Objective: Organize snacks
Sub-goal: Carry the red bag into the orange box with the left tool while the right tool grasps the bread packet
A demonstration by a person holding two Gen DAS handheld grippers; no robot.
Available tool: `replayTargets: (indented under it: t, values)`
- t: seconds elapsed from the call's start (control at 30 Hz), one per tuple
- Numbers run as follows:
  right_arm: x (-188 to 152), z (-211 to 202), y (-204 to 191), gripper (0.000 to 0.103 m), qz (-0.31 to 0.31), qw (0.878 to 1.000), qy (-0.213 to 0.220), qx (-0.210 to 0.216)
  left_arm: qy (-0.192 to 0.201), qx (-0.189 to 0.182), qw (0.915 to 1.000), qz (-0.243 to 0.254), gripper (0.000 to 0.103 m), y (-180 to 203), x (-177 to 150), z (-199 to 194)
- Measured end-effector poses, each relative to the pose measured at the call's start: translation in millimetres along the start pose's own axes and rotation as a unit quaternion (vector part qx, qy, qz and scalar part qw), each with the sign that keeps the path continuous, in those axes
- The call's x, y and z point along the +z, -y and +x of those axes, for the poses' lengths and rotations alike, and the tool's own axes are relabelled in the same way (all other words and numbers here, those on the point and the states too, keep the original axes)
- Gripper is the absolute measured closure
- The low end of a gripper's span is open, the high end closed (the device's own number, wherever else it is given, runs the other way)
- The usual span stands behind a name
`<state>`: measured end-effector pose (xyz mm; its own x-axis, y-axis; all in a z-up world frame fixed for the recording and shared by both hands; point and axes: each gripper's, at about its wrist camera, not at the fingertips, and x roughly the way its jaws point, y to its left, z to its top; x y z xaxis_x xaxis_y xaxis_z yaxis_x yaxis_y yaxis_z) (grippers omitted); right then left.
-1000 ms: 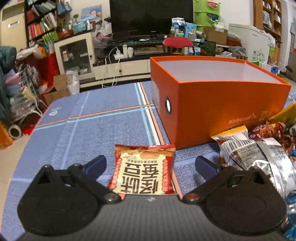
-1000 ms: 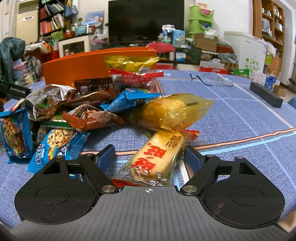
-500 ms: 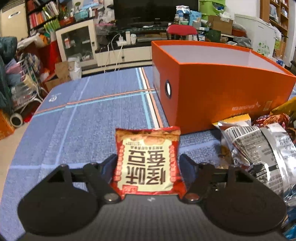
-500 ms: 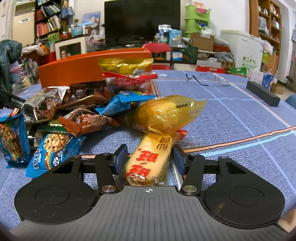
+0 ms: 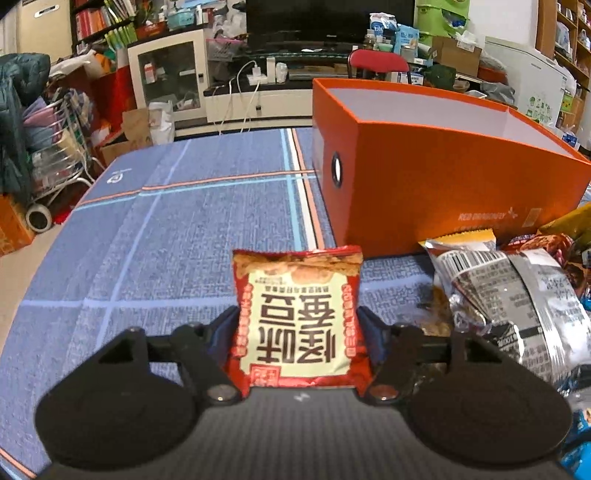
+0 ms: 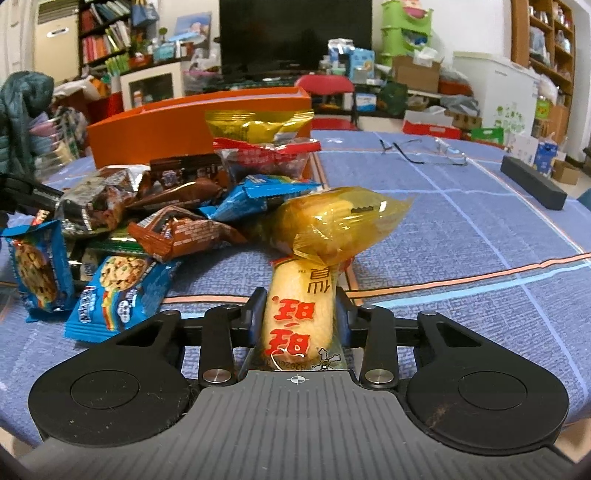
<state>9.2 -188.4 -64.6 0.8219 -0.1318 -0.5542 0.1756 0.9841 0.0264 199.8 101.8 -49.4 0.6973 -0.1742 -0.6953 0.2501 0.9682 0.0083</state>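
Between your left gripper's [image 5: 298,328] closing jaws sits a red snack packet [image 5: 298,317], pads touching its sides; your right gripper [image 6: 297,315] is clamped on a pale rice-cracker pack [image 6: 300,314]. Both lie on the blue tablecloth [image 5: 177,236]. Just beyond, a yellow bag [image 6: 332,221] leans on the cracker and may drag along when you lift. Farther off, the orange box [image 5: 436,184] stands open; slick wrappers could slip on the way.

Cluttered living room beyond a blue cloth-covered worktop [image 5: 155,236].
Large black television [image 6: 295,33] on a low stand, wooden bookshelf [image 6: 105,35], red chair [image 5: 378,61], white chest freezer [image 6: 495,92].
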Motion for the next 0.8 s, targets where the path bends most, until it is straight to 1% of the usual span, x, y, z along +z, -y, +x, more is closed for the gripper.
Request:
replayTargets:
  t: [0.13,0.23,0.43,0.63,0.73,0.8]
  values:
    - [2,-5,-1,0.083,0.001,1.000,-0.009,0.012,-0.003,-0.002,1.0000,-0.006,0.040,0,-1,-4]
    - [2,-13,-5,0.083,-0.007,1.000,-0.011,0.018,-0.002,-0.007,0.9997,-0.022,0.041,-5,-2,-11]
    - [5,-34,-15,0.083,-0.021,0.999,-0.003,0.033,0.020,0.004,0.9995,-0.024,0.041,-14,-4,-36]
    - [8,-60,-24,0.083,-0.044,0.998,0.018,0.050,0.038,0.012,0.9975,-0.058,0.041,-29,-3,-68]
    - [20,-70,-26,0.083,-0.043,0.997,0.031,0.061,0.050,0.002,0.9955,-0.081,0.041,-29,3,-84]
    - [36,-76,-24,0.083,-0.041,0.996,0.046,0.067,0.063,-0.003,0.9946,-0.083,0.041,-23,11,-95]
